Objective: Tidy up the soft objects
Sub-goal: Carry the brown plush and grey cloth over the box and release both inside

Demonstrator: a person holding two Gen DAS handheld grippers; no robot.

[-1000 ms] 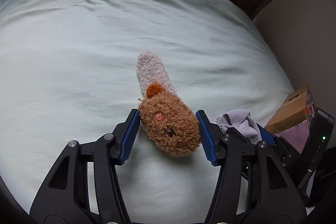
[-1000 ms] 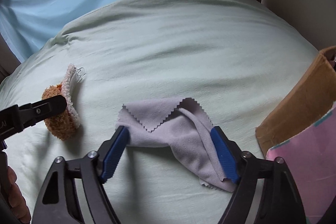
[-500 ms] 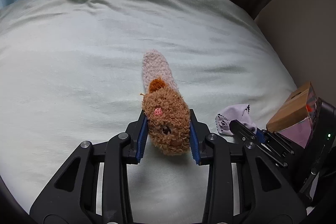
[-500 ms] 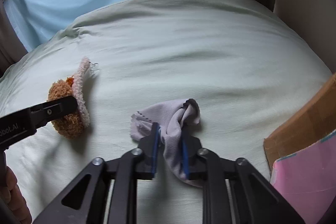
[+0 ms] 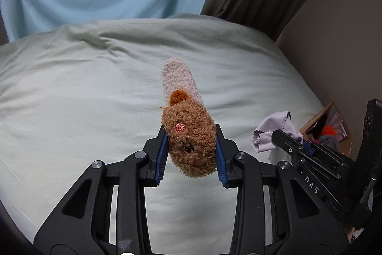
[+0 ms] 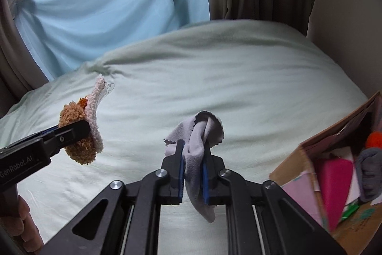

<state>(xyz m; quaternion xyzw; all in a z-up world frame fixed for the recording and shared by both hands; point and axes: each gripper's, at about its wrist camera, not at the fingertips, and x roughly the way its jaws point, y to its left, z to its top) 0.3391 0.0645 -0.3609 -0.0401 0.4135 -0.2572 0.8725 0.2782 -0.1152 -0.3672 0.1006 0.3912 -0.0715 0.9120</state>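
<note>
Left gripper (image 5: 191, 157) went from jaws wide around the brown plush sock (image 5: 188, 135) to clamped on it, lifted off the pale green bedding (image 5: 71, 99). Right gripper (image 6: 193, 172) closed on the grey cloth (image 6: 198, 152), bunching it, and raised it; cardboard box (image 6: 310, 159) interior now visible.

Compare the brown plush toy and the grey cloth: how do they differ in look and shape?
The plush toy is brown, curly and bulky, with a pale fuzzy strip; the grey cloth is thin, smooth, crumpled, with zigzag edges. Shared: each is pinched in a gripper, toy in left gripper, cloth in right gripper.
</note>
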